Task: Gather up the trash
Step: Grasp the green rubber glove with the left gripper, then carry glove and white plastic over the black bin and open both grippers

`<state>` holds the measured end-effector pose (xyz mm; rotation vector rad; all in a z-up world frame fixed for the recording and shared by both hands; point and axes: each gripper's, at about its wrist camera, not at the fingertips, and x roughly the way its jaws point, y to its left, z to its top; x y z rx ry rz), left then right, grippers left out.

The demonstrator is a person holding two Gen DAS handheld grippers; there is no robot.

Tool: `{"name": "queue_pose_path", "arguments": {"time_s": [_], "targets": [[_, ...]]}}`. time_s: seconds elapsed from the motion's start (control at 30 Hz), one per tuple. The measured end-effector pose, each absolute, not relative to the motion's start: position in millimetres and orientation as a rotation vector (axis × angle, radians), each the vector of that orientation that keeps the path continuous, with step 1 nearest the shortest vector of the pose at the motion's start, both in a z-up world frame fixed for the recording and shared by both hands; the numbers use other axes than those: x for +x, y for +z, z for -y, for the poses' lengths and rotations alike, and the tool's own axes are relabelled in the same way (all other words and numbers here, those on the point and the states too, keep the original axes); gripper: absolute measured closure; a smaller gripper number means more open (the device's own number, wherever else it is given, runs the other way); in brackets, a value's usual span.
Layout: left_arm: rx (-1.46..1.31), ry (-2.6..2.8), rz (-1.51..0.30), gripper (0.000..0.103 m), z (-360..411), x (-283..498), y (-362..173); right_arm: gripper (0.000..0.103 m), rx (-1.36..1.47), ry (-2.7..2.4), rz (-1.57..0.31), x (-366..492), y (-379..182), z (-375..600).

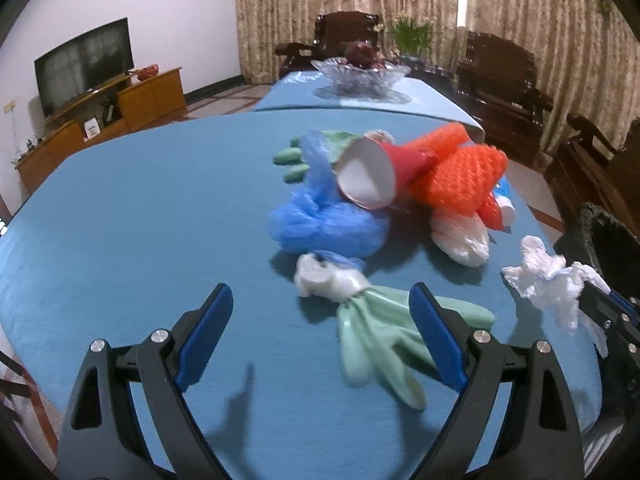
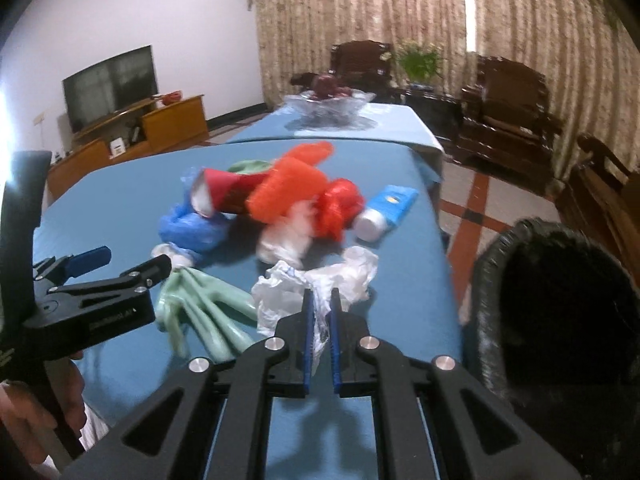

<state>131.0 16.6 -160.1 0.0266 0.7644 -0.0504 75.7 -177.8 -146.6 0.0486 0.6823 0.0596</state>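
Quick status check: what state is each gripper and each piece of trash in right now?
Left gripper: open, empty.
Right gripper: shut on white plastic wrap.
Red paper cup: tipped on its side.
Green glove: lying flat.
Blue tube: lying down, capped.
Black bin: open.

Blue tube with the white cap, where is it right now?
Right wrist view: the blue tube lies near the table's right edge, beside the red mesh bag.
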Motion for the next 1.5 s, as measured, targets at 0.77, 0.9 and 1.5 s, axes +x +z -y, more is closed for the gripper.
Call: {"name": "queue_pose_path", "arguments": {"time_s": [0.77, 0.9, 1.5], "targets": [[0.021, -0.13, -0.796, 0.102, 6.4, 129.8, -152.7, 0.096, 0.054, 0.054, -0.661, 76.7, -142.9, 183.8], [0.02, -0.155, -0.758, 0.102, 7.5, 118.7, -134.1, 0.096, 0.052, 0.061, -0.637, 75.2, -130.3, 182.1], [0.035, -0.342, -0.646, 0.102, 69.6, 102.5, -77.6, 0.096, 0.082, -0.034, -0.549, 58.4, -83.2, 224.8]]}}
